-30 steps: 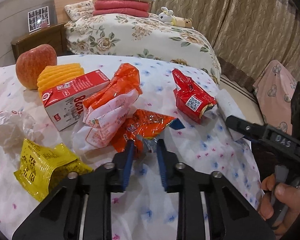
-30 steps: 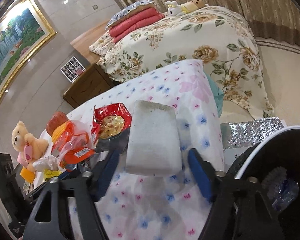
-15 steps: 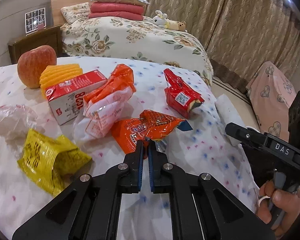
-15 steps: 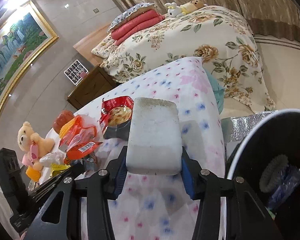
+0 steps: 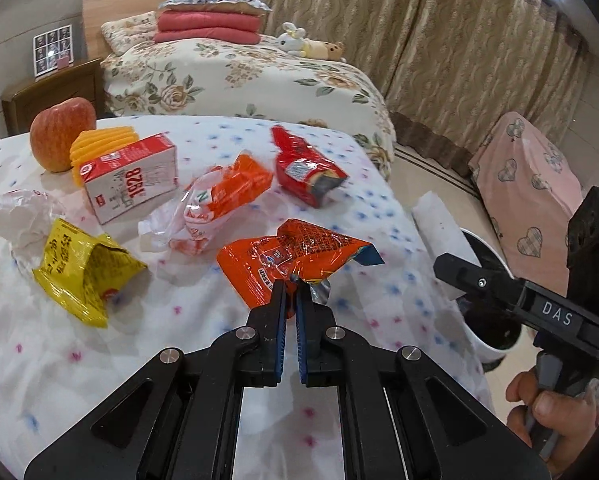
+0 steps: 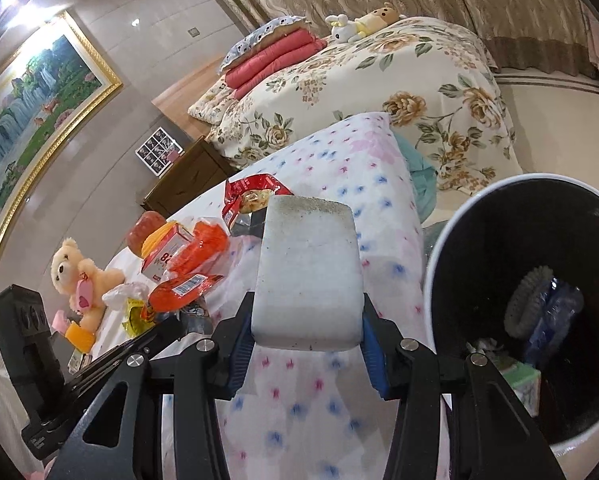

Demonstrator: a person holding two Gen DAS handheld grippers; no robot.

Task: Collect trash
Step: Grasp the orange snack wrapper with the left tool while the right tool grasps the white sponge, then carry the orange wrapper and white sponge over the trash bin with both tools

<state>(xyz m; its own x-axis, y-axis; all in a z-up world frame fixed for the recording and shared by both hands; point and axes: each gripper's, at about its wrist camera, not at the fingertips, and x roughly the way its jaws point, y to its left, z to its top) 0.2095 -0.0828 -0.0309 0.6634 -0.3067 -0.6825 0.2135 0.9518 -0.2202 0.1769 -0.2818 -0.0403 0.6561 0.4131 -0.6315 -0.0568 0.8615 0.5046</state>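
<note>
My left gripper (image 5: pixel 291 294) is shut on the lower corner of a crinkled orange snack wrapper (image 5: pixel 291 250), which hangs just above the flowered tablecloth (image 5: pixel 179 312). A white foam block (image 6: pixel 307 272) is clamped between the blue pads of my right gripper (image 6: pixel 306 320), over the table's edge next to a black bin with a white rim (image 6: pixel 429 276). From the left wrist view, that block (image 5: pixel 435 220) and the bin (image 5: pixel 485 350) sit at the right.
On the cloth lie a yellow wrapper (image 5: pixel 79 272), an orange-and-white bag (image 5: pixel 219 200), a red wrapper (image 5: pixel 307 172), a red-and-white carton (image 5: pixel 131 176) and crumpled white plastic (image 5: pixel 19 212). An apple (image 5: pixel 61 138) stands far left. The bin holds a plastic bottle (image 6: pixel 555 312). A bed (image 5: pixel 239 76) stands behind.
My left jaws closed on the orange wrapper and pulled it back off the pile. My right jaws closed on the white block and carried it closer to the bin.
</note>
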